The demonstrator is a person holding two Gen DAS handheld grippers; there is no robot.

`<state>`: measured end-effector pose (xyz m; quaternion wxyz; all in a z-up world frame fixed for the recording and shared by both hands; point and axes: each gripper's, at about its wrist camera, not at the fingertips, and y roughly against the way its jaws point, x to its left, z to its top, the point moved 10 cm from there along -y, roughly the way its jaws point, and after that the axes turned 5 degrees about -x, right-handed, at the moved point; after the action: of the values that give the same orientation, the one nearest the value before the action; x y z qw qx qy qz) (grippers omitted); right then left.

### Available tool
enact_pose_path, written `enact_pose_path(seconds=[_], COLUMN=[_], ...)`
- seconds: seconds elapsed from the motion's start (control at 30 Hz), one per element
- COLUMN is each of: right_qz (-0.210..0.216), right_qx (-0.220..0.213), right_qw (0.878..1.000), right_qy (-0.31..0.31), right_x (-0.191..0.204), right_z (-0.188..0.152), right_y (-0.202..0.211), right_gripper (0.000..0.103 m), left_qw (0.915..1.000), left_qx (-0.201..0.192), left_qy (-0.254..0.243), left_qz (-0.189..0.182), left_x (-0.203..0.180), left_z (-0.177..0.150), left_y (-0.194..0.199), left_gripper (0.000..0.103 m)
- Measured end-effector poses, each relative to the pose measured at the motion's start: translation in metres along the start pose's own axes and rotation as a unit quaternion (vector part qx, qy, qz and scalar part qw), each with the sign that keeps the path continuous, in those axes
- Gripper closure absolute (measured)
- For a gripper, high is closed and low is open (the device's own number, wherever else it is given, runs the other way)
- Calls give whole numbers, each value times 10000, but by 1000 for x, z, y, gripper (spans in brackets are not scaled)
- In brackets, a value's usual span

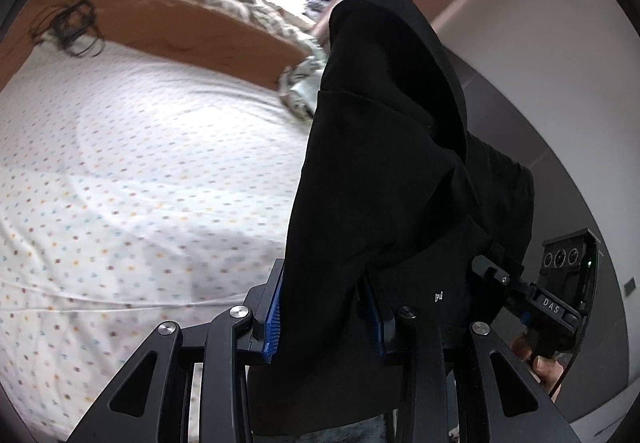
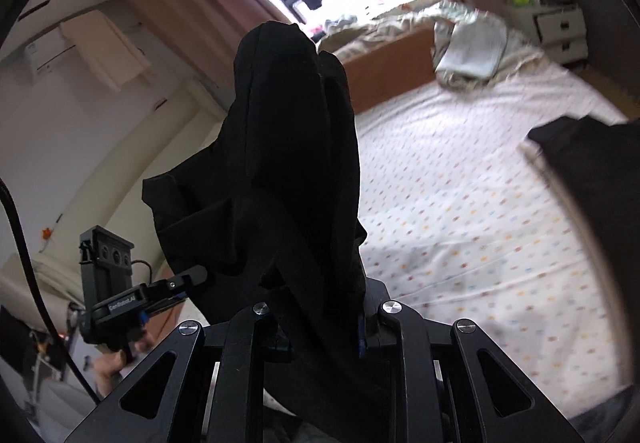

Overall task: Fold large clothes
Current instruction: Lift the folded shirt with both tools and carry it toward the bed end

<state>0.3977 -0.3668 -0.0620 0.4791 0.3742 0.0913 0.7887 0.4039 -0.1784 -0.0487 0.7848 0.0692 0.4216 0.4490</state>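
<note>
Left gripper (image 1: pixel 326 317): clamped on a bunched edge of the black garment (image 1: pixel 384 179), blue pads (image 1: pixel 272 327) pressed to the cloth on both sides
Right gripper (image 2: pixel 320 323): likewise closed on the black garment (image 2: pixel 288 163), cloth running down between its fingers
Garment position: held up off the bed between the two tools, draped over and ahead of both, in thick hanging folds rather than spread flat
Grippers relative to each other: near, each visible at the edge of the other's view, right one at (image 1: pixel 552 307), left one at (image 2: pixel 120 299)
Bed sheet (image 1: pixel 140 163): white with small coloured dots, lay smooth below the garment, the cloth not touching it where visible
Second dark piece (image 2: pixel 592 171): lay at the sheet's near right edge; could not tell what it was
Far end of bed: rumpled striped bedding (image 1: pixel 224 3) and an orange board (image 1: pixel 192 31)
Done so far: garment picked up by two points
Left to do, as judged: no neat fold was visible yet, so laying it out, folding and squaring off appeared to remain
</note>
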Motion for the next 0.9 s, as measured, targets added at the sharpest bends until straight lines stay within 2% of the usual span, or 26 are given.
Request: enact_pose_path(seconds=[0.3,0.47,0.67,0.9], right_qz=[-433,-651,-1133,-1618], right_qx=[-418,-653,-919,-1083], right_qw=[9975,9947,9873,9781], right_qy=[379,446,633,733], right_x=[-11,-32,-60,-93], right_z=[28,45,68,94], right_y=[87,115,157,195], right_gripper=[82,82,83,83], left_qw=[9980,9948,9884,9787], left_qx=[77,214,557,956], left_qy=[-319,-412,-614,-739], left_qz=[-537,-909,-1270,-1661], left_x=[-85,-129,-185,-226], left_z=[-6,-12,-25,-37], left_y=[-4,-19,-49,-87], left_gripper=[67,67,67,67])
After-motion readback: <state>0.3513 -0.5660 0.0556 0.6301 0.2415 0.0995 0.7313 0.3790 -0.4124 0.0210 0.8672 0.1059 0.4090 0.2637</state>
